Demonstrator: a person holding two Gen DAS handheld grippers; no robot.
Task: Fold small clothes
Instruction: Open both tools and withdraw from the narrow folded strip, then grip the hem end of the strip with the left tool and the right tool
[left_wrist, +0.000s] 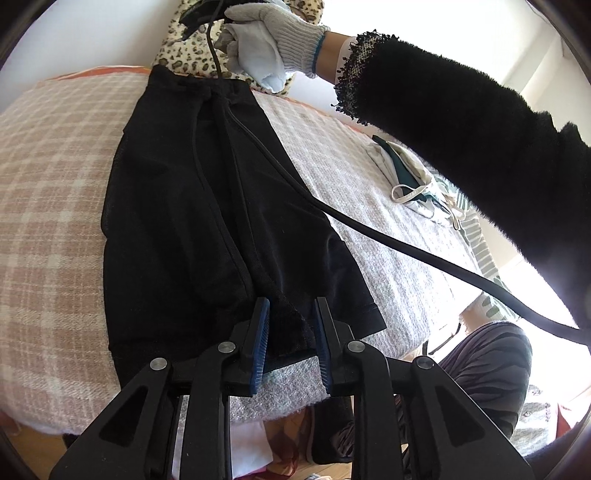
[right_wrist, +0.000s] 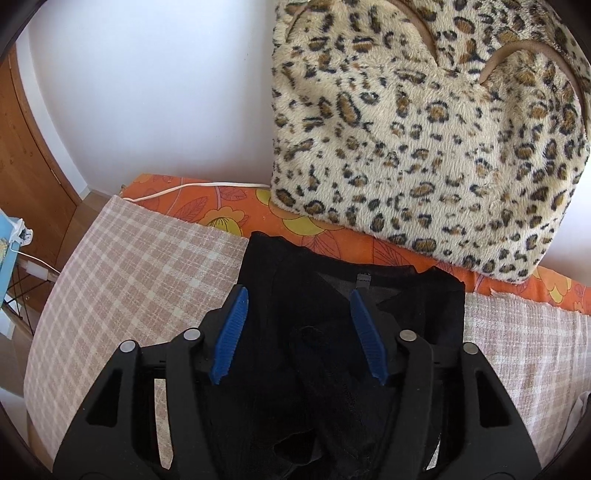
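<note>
A: Left wrist view. Black shorts (left_wrist: 207, 206) lie flat along the checked blanket (left_wrist: 55, 221) on the bed, waistband at the far end. The left gripper (left_wrist: 290, 332) sits at the near hem, jaws slightly parted; fabric between them, though the pads don't look to be pressing it.

B: And the gloved hand (left_wrist: 280, 40) beyond?

A: It carries the other tool over the waistband, its cable (left_wrist: 369, 229) trailing across the shorts.

B: Right wrist view?

A: The right gripper (right_wrist: 299, 332) hangs over the waistband, jaws well apart, holding nothing. Leopard cushion (right_wrist: 424, 147) behind. I'd judge both ends laid down to set the fold.
</note>
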